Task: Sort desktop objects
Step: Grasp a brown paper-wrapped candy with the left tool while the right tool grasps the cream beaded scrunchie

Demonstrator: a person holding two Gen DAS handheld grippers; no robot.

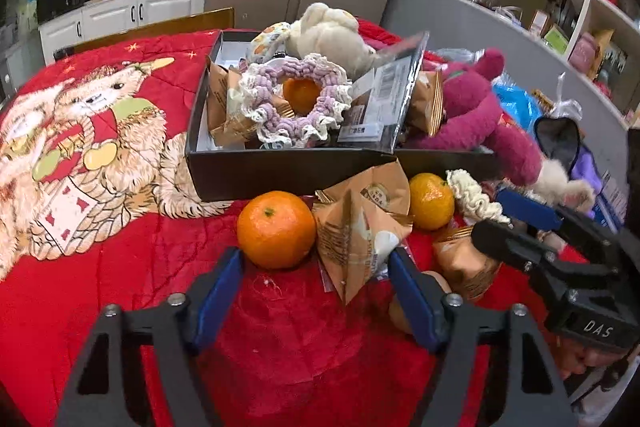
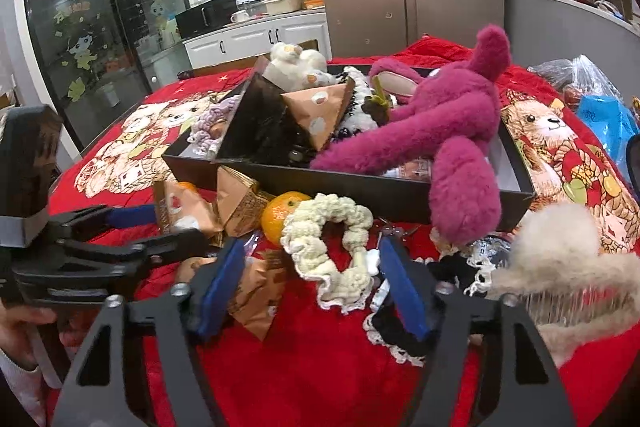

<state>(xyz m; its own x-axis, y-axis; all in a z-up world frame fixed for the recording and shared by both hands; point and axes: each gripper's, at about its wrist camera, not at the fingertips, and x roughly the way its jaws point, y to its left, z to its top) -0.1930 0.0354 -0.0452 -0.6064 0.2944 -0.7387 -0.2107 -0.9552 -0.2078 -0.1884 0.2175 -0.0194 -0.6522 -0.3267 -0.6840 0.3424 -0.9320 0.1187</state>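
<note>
- Left gripper (image 1: 316, 279) up close, blue-padded jaws spread wide over the red blanket (image 1: 120, 247), nothing between them
- Just past its fingertips: a big orange (image 1: 276, 229) sits ahead of the left pad, and a tan snack packet (image 1: 356, 239) stands tilted against the right pad
- A second, smaller orange (image 1: 431, 201) lies behind that packet, close to the black box (image 1: 280, 175)
- Right gripper (image 2: 312, 283) also gaping, holding nothing; a cream scrunchie (image 2: 332, 247) lies flat on the blanket right in the gap ahead of its fingertips
- That scrunchie touches the small orange at its far-left edge, seen from the right wrist
- More tan packets crowd the right gripper's left finger, one partly under it
- A black lace-edged scrunchie (image 2: 404, 335) lies beneath the right finger; a fluffy beige hair clip (image 2: 560, 287) is just beside it to the right
- The box stands behind everything, already piled: a purple-and-white scrunchie (image 1: 296, 103) ringing another orange, a cream plush (image 1: 328, 35), packets, a clear-wrapped card (image 1: 388, 103)
- A magenta plush bear (image 2: 440, 123) sprawls over the box's near wall, one leg hanging down outside it
- From the left wrist view the right gripper reaches in from the right, tips over the cream scrunchie
</note>
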